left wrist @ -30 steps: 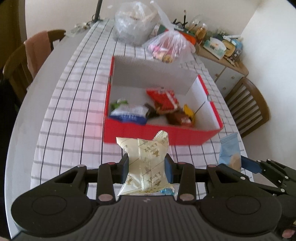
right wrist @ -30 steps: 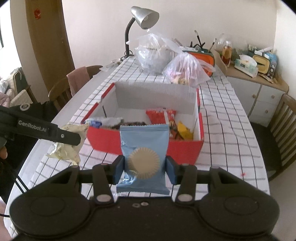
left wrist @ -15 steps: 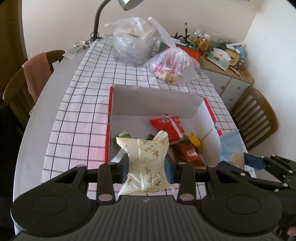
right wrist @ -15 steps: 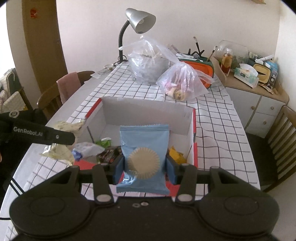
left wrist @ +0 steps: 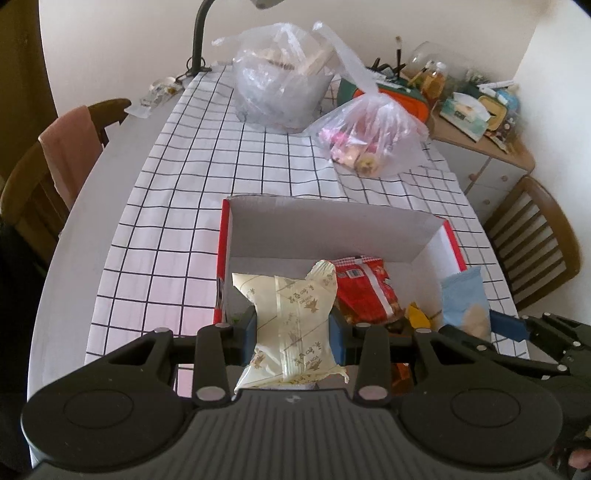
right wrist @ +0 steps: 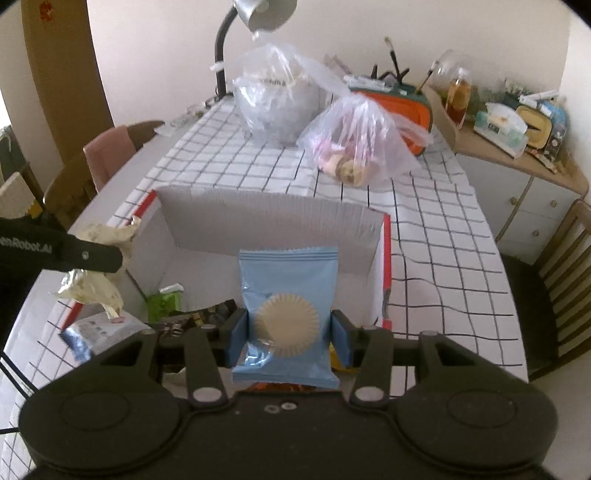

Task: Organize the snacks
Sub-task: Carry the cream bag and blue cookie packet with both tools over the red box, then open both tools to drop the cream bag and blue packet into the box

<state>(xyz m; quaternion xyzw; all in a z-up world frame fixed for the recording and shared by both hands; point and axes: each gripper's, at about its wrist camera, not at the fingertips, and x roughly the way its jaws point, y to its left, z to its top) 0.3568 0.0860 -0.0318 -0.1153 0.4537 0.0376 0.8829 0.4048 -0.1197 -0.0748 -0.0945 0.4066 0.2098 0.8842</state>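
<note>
Checked cloth (left wrist: 177, 206) fills mid-frame; left gripper (left wrist: 293, 328) pinches a light, crinkly cream packet (left wrist: 291, 325) mid-body, right gripper (right wrist: 288, 332) likewise pinches a blue packet (right wrist: 288, 295).

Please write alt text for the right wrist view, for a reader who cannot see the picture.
The right hand-held gripper holds a light blue snack packet upright above the open red box on a checked tablecloth. At left, the left hand-held gripper holds a cream packet at the box's edge.

A checked tablecloth (left wrist: 192, 206) covers the table. A desk lamp (right wrist: 258, 22) stands at the far end. Wooden chairs (left wrist: 535, 236) flank it; a cluttered cabinet (right wrist: 517, 173) stands right.
</note>
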